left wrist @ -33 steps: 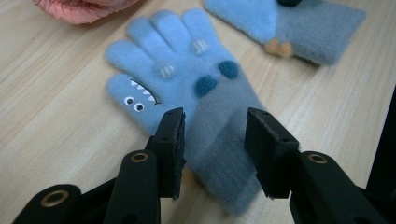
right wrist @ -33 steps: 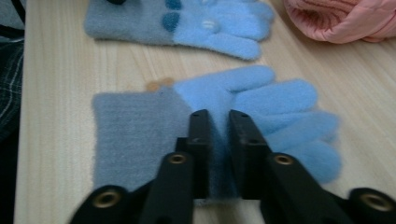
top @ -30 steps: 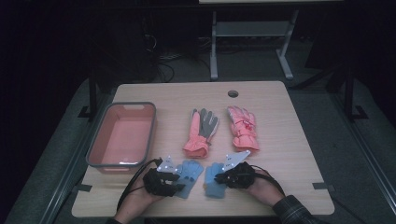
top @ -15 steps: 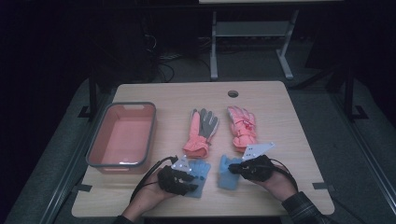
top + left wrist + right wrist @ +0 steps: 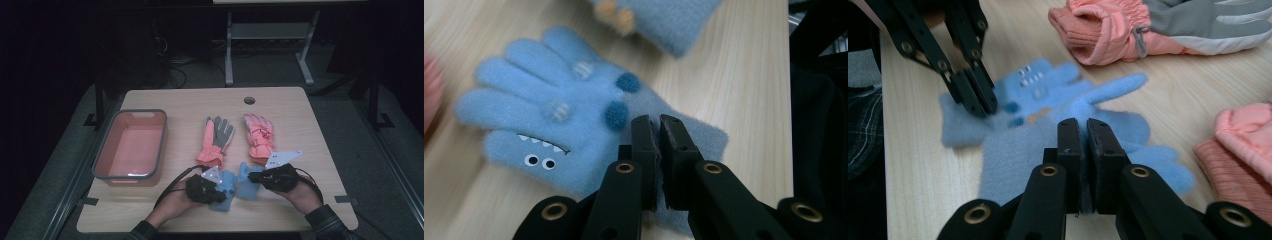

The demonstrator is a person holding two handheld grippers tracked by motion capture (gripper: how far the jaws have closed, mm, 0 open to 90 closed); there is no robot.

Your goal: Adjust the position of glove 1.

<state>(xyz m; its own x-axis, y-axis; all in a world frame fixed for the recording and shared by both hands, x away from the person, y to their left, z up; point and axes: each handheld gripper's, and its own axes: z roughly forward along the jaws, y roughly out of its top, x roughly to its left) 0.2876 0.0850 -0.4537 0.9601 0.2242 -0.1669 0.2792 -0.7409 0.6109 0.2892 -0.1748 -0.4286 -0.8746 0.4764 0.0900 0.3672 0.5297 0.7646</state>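
Each tool, left [image 5: 658, 131] and right [image 5: 1084, 131], has pinched shut on a blue glove [image 5: 559, 125], [image 5: 1058, 150] near the counter's [image 5: 310, 130] front edge, likely for lifting toward the tray [image 5: 100, 155].

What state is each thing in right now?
Left claw: just closed, pinching left blue glove at the cuff.
Right claw: shut on right blue glove.
Pink gloves: flat, untouched.
Tray: empty.
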